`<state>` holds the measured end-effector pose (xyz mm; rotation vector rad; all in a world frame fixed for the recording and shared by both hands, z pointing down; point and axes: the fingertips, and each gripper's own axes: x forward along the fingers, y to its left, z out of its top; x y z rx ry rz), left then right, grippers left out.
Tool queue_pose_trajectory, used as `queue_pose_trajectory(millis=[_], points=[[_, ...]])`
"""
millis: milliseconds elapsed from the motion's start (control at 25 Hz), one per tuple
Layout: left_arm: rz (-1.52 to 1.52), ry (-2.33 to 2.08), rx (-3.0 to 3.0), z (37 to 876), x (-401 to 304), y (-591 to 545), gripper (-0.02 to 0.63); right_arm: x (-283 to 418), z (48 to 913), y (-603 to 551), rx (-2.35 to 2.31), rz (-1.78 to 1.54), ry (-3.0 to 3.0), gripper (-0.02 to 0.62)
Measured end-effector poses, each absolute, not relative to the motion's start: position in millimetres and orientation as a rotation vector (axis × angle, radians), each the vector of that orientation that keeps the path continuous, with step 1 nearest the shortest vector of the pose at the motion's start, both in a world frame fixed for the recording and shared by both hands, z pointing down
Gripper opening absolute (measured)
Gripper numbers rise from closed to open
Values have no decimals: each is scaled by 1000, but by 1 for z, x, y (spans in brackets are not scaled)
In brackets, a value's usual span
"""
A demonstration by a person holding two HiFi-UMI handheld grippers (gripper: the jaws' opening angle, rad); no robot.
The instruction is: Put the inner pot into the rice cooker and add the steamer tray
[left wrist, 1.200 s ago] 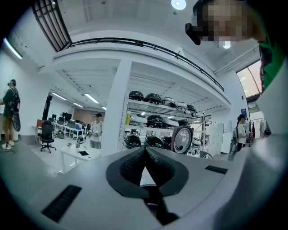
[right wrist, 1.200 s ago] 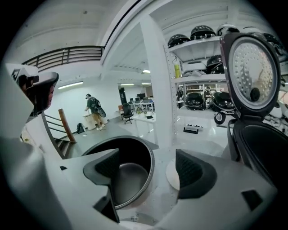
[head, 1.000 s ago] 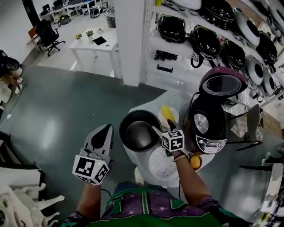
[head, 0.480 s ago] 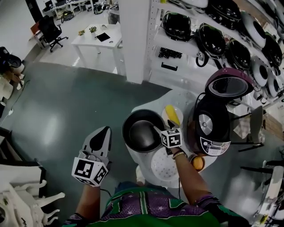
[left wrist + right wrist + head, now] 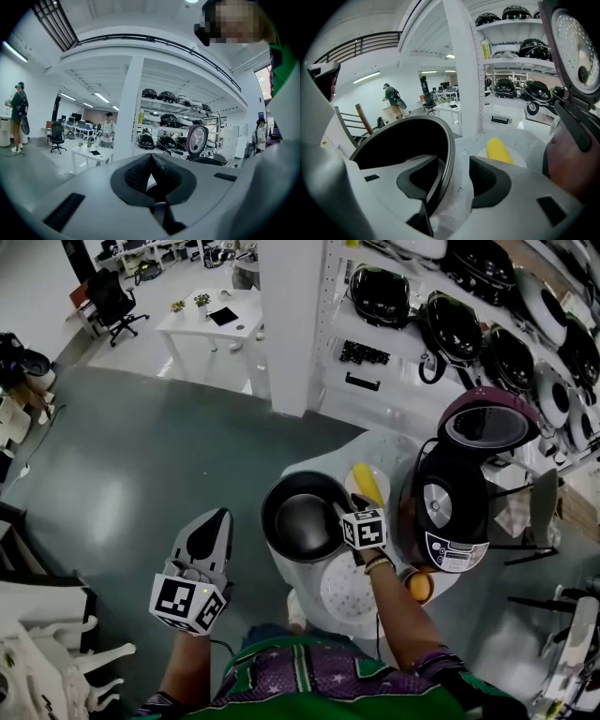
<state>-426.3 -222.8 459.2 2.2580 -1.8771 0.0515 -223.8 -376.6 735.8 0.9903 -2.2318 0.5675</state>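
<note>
Half the steamer tray (image 5: 337, 594) out of sight beneath the forearm (image 5: 396, 617)

The round metal inner pot (image 5: 302, 517) is black, the round dotted steamer tray (image 5: 341, 591) white, the rice cooker (image 5: 450, 507) black with a purple lid (image 5: 489, 420).

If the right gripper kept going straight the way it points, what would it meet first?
The black round inner pot: the right gripper, jaws just closing, straddles its rim, so the wall would slide deeper between them. Below, probably the white table.
</note>
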Motion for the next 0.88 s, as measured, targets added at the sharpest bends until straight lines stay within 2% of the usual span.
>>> queue_pose_trajectory(millis=[120,280,560,880], points=[[61,-1884,2253,458,-428,-220,20,-227,736,-374,960,556,-2229,159],[68,-1888,2246,457,-429,-215,20,-231,737,-369,916,531,-2202,52],[61,-1911,2237,454,-433,-207,20,-227,739,-371,954,593,-2172,12],[29,-1951,2216,450,-443,-195,20,-219,738,-370,1000,667,-2143,11]])
